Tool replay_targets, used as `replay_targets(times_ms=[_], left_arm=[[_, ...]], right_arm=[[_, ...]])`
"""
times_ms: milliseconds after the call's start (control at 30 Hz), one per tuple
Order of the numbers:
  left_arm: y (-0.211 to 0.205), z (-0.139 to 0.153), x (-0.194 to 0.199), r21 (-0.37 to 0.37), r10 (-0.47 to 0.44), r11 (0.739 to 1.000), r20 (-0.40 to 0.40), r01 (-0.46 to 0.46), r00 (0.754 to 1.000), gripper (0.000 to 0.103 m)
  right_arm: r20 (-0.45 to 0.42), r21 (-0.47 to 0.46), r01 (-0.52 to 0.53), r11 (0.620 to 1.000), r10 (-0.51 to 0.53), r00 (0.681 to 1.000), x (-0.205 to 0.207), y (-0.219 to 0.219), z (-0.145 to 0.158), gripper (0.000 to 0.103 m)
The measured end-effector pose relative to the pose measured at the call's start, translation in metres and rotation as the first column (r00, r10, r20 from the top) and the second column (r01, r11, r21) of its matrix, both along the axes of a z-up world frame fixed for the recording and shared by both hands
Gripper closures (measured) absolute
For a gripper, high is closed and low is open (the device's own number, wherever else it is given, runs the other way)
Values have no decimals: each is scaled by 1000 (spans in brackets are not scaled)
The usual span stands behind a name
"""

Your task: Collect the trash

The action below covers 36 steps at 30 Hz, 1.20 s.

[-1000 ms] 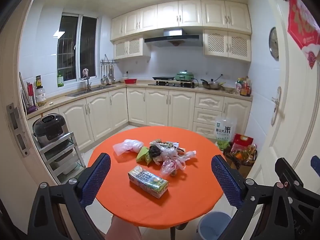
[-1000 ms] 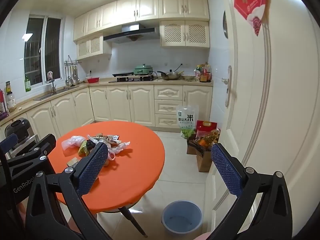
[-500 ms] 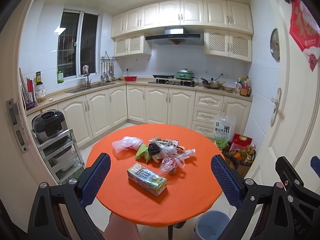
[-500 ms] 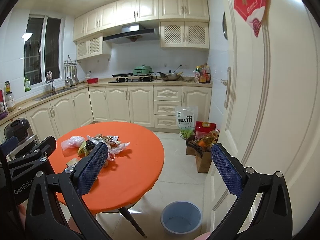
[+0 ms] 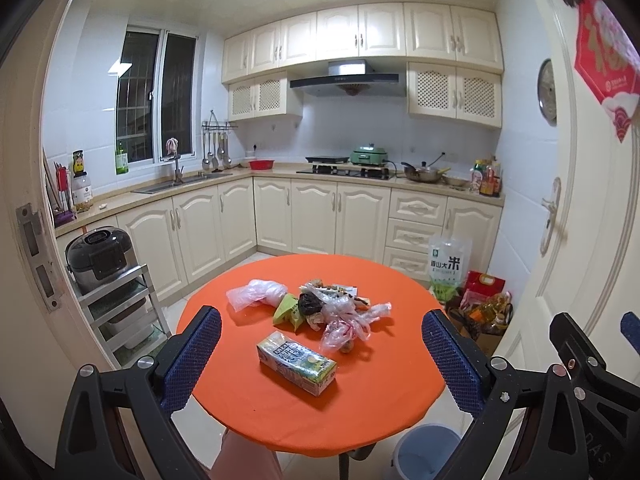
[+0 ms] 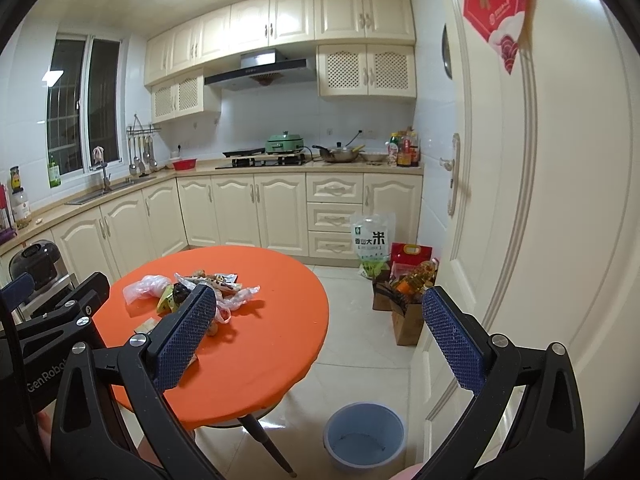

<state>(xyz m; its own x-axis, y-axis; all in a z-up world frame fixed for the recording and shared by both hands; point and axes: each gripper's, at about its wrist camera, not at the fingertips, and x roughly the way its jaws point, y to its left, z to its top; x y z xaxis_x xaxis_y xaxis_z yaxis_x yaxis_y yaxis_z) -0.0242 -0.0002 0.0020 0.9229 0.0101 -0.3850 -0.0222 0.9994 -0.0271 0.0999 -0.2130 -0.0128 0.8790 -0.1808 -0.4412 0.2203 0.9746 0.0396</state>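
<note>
Nothing is collected yet, I judge. My left gripper (image 5: 320,354) and my right gripper (image 6: 320,338) both gape wide and hold nothing. All the trash lies on the round orange table (image 5: 384,384): a green-and-white drink carton (image 5: 296,362) nearest me, crumpled clear plastic bags and wrappers (image 5: 320,306) behind it. The pale blue plastic bin (image 6: 364,434) on the floor beside the table looks empty.

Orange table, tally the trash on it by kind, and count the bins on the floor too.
Drink cartons: 1
Green snack packets: 1
Black bags: 1
Clear plastic bags, separate one plus tangled clump: at least 2
Blue bins: 1
Total: at least 6; the small scraps in the pile are too jumbled to count.
</note>
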Motion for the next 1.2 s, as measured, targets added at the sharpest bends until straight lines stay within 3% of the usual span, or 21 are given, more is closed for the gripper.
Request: replay_targets(times_ms=[1200], left_arm=[[7,-2,4,-12,-2,1000,-9,2,1000,5]], right_arm=[[-9,-18,2,1000,-2,1000,4,4,2,0]])
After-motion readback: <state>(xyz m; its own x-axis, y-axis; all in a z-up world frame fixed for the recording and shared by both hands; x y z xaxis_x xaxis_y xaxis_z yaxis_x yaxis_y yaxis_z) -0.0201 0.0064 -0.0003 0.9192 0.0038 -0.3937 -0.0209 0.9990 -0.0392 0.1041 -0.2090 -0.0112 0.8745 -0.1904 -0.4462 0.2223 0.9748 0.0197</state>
